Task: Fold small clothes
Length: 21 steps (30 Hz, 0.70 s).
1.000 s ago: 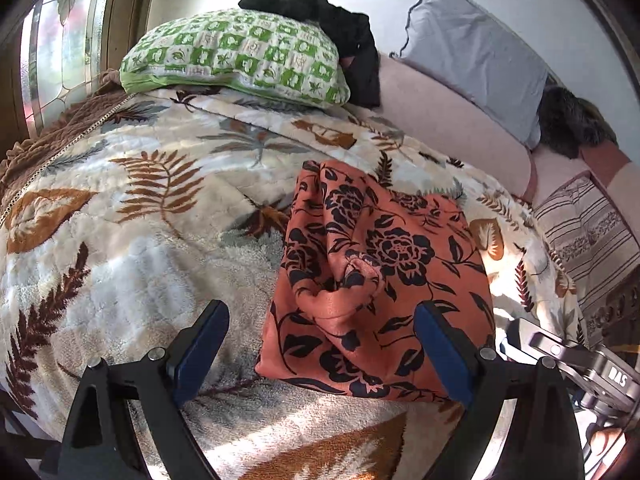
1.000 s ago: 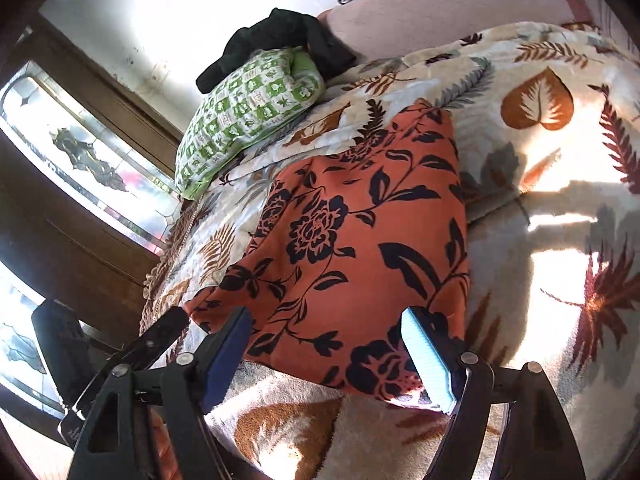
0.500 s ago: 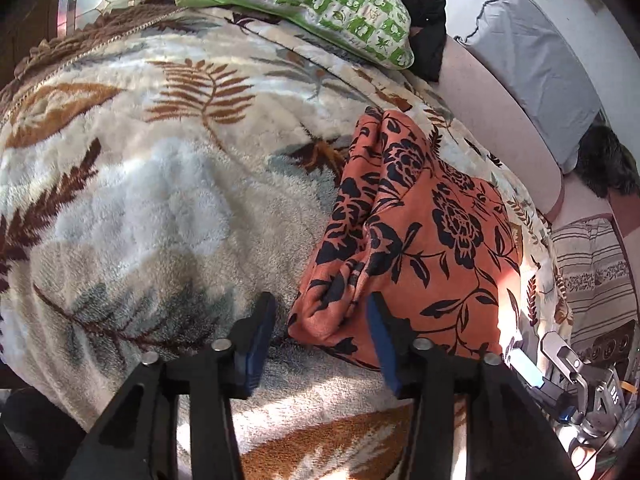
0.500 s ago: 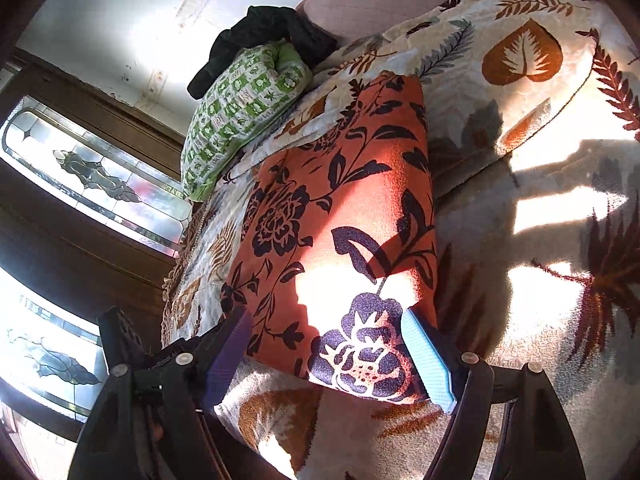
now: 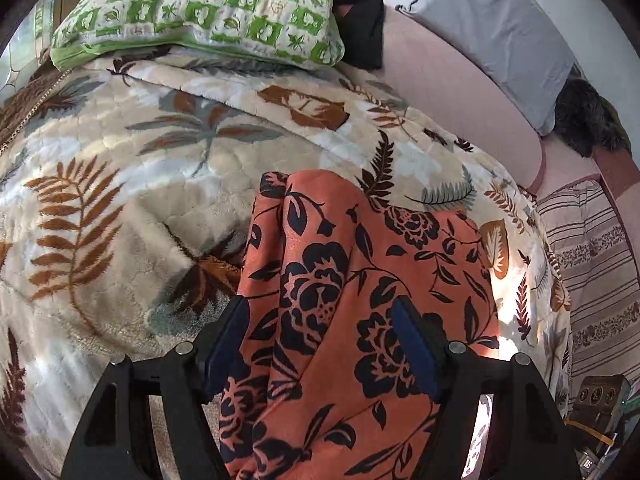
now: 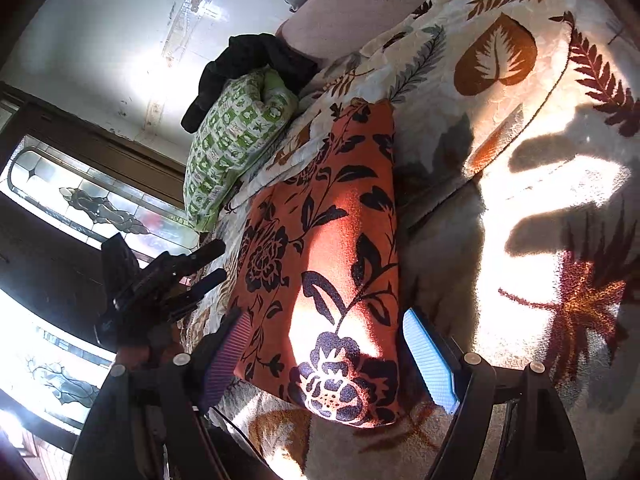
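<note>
An orange garment with black flowers [image 5: 360,300] lies folded into a long strip on the leaf-patterned blanket [image 5: 120,200]. My left gripper [image 5: 324,356] is open, its blue pads straddling the garment's near end, cloth bunched between them. In the right wrist view the garment [image 6: 332,264] runs away from me. My right gripper [image 6: 326,356] is open with its pads either side of the near end. The left gripper [image 6: 192,276] shows there at the garment's left side.
A green and white pillow [image 5: 200,12] and a black garment [image 5: 360,8] lie at the bed's far end. A grey pillow [image 5: 500,28] leans on the pink headboard side. A striped cloth [image 5: 592,272] hangs at right. A stained-glass window [image 6: 100,208] is at left.
The left gripper narrowed at the garment's left edge, then opened wider and moved over the garment's near end. The right gripper stayed open and closed in on its end.
</note>
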Each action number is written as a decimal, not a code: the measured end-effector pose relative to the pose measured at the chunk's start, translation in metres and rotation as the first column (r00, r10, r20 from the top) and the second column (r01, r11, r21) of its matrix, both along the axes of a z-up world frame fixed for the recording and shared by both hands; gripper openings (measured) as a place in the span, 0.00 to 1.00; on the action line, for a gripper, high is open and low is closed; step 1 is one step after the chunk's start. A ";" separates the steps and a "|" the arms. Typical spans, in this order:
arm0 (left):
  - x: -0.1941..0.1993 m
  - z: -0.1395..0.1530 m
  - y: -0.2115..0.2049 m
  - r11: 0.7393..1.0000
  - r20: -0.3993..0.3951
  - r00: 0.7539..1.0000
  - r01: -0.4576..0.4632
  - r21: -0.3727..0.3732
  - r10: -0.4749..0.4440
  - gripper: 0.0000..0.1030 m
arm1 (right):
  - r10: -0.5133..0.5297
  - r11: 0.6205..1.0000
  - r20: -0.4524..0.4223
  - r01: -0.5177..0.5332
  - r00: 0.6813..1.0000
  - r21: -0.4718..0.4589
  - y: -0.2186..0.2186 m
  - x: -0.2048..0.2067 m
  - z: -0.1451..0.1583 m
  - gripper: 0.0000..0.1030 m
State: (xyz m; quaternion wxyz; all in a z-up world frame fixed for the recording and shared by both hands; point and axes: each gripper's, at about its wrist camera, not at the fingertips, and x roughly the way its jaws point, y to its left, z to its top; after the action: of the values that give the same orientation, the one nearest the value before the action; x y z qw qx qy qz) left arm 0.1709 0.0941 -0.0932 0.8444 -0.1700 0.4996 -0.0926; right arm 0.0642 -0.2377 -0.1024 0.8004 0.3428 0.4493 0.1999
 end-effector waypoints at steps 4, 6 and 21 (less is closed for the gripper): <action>0.004 -0.009 -0.003 0.999 0.000 0.999 0.033 -0.030 -0.033 0.69 | -0.010 1.000 -0.008 0.010 1.000 -0.004 -0.006 0.004 -0.004 0.79; 0.005 -0.012 -0.004 0.998 -0.005 0.999 0.045 -0.047 -0.045 0.60 | -0.015 1.000 -0.018 0.015 1.000 0.000 -0.008 0.007 -0.007 0.79; -0.014 0.009 -0.001 0.996 0.116 0.992 0.046 0.079 -0.055 0.08 | -0.008 0.998 -0.030 0.006 1.000 -0.063 0.000 0.011 -0.004 0.79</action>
State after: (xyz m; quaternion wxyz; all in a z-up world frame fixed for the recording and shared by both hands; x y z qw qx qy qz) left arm 0.1566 0.0928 -0.0840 0.8757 -0.1195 0.4560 -0.1047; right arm 0.0756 -0.2380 -0.1067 0.8045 0.3220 0.4663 0.1780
